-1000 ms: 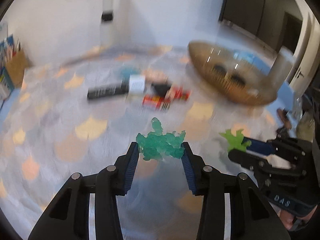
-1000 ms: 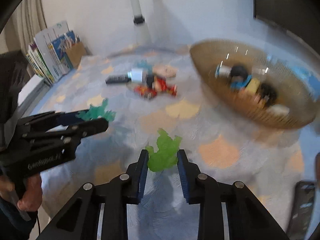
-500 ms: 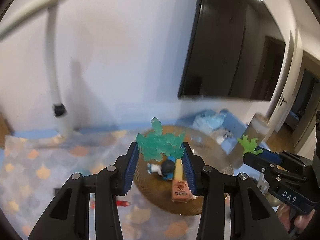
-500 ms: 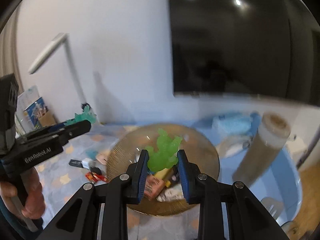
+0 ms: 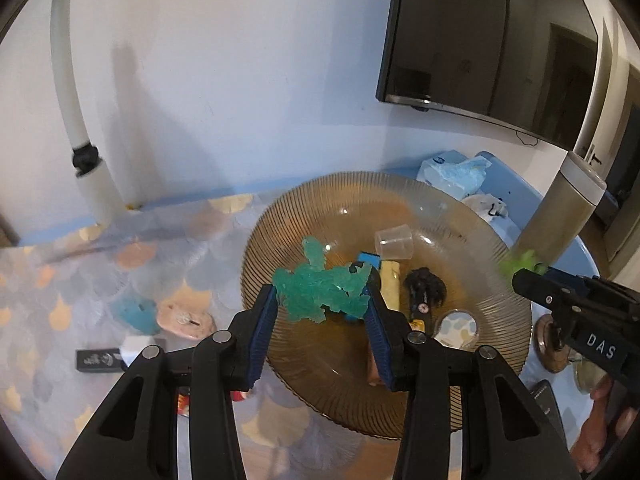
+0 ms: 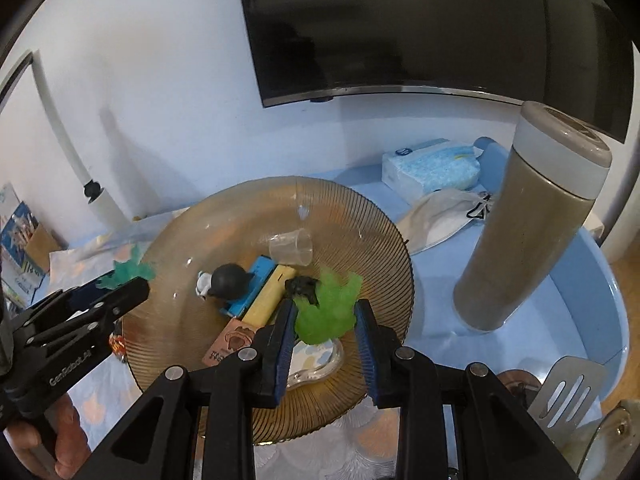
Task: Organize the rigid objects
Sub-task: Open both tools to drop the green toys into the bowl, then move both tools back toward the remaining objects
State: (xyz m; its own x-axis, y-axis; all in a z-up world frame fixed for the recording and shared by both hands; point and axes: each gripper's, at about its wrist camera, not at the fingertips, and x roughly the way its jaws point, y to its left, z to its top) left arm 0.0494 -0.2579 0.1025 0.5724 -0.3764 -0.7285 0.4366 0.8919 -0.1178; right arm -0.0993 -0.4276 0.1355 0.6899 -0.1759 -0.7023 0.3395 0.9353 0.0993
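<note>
Steel spatula (image 6: pixel 568 390) – right view only – near bowl (image 6: pixel 360 216).

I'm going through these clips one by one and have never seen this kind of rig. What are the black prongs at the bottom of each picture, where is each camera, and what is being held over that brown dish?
No robot arm here: a person holds a two-finger tool in each hand, each carrying a fisheye camera that looks along its fingers.

One picture comes from the left gripper, which clamps a teal plastic toy. The other comes from the right gripper, which clamps a lime green toy.

Both are over a ribbed amber glass dish that already holds a clear cup, a yellow block, a blue block and a black ball-shaped toy. Beside the dish stand a tall flask and a tissue pack.
</note>
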